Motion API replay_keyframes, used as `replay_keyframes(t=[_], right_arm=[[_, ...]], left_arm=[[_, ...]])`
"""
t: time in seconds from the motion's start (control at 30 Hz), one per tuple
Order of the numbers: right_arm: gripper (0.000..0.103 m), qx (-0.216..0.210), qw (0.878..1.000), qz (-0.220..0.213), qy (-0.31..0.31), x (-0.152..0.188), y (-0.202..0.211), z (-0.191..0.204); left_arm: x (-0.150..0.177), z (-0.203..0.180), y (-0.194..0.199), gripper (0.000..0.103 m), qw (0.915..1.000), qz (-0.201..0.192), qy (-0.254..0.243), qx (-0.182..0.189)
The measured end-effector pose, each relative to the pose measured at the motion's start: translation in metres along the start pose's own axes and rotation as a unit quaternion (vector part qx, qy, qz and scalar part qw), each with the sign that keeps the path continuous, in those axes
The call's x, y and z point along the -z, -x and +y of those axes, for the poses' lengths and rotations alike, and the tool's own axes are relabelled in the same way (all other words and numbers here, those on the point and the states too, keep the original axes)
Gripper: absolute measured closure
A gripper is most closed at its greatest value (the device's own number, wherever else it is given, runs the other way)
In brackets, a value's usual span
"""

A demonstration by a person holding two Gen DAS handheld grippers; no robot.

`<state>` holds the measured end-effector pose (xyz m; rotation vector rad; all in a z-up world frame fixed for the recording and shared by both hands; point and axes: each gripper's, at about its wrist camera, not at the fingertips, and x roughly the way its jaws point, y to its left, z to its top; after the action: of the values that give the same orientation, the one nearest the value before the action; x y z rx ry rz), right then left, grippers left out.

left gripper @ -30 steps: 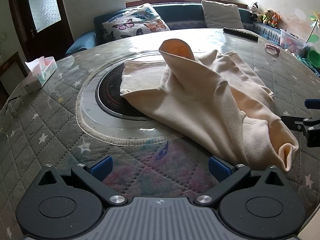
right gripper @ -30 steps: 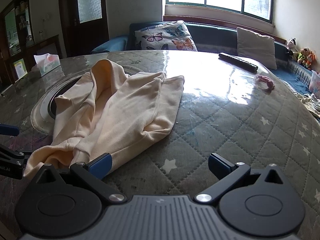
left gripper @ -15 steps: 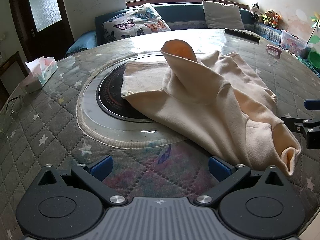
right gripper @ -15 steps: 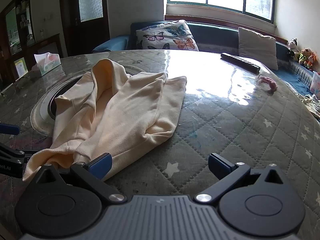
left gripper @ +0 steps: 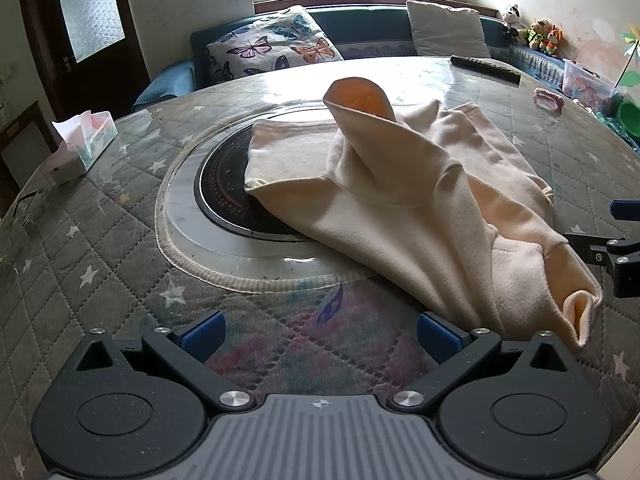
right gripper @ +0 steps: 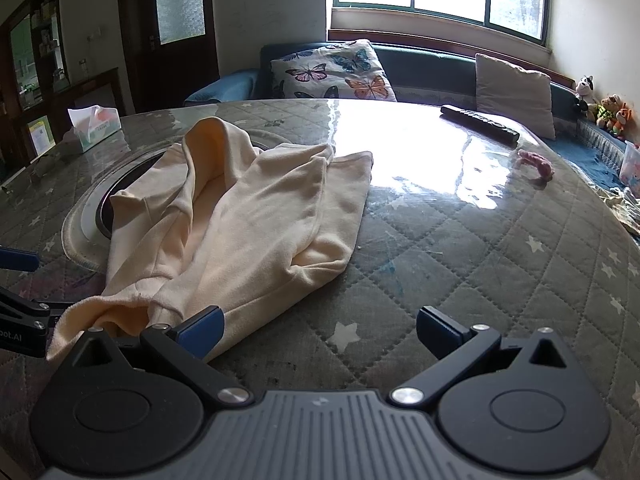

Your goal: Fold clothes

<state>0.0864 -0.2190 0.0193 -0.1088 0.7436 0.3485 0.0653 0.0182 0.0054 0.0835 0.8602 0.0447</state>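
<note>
A cream hooded sweatshirt [left gripper: 400,200] lies crumpled on the round quilted table [left gripper: 100,240], partly over the black round insert [left gripper: 224,196]. Its hood stands up at the back, a sleeve cuff [left gripper: 580,308] points toward the near right. It also shows in the right wrist view [right gripper: 248,220]. My left gripper [left gripper: 320,334] is open and empty, low over the table, its right finger [left gripper: 438,334] close to the sweatshirt's near edge. My right gripper [right gripper: 320,330] is open and empty; its left finger [right gripper: 202,326] is at the garment's near hem.
A tissue box [left gripper: 82,144] stands at the far left. A black remote [right gripper: 480,122] and a pink item [right gripper: 538,166] lie at the far right. A sofa with a butterfly pillow [left gripper: 272,46] is behind the table. Toys and a green bowl [left gripper: 630,116] sit right.
Both views have drifted slightly. The sweatshirt lies the same and both grippers stay open.
</note>
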Motion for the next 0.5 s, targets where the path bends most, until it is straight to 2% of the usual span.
replay_keyframes(t=[0.5], right_arm=[[0.000, 0.003, 1.000, 0.001, -0.003, 0.0039, 0.0037, 0.0015]], left_arm=[[0.0031, -0.0033, 0.0049, 0.000, 1.0000, 0.000, 0.002, 0.003]])
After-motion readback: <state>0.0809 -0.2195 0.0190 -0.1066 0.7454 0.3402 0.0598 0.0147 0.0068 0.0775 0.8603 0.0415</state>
